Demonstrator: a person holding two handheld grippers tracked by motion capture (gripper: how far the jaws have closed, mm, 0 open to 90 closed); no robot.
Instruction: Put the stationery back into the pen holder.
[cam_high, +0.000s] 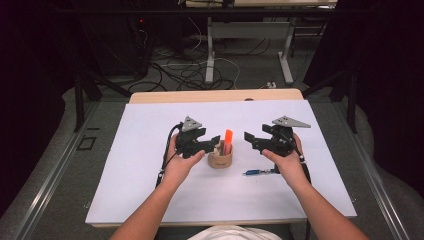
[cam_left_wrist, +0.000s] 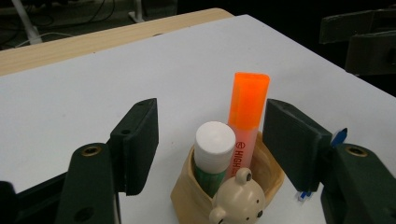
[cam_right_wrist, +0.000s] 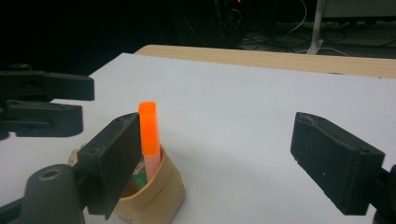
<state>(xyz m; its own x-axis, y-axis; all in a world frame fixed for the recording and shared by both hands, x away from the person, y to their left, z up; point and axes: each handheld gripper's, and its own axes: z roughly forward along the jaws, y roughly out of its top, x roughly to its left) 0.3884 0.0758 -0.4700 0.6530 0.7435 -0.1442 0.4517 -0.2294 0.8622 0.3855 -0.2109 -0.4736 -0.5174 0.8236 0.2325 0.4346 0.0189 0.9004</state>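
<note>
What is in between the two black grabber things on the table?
In the high view, a tan cup holding an orange highlighter sits between the left gripper and the right gripper.

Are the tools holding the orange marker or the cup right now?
No, nothing is held. The left tool is open around the bear cup and orange marker without pinching them. The right tool is open too, beside the cup.

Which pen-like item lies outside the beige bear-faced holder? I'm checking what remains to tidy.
The blue pen, flat on the white table sheet near the right gripper. The orange highlighter and white-capped glue stick stand upright inside the holder.
</note>
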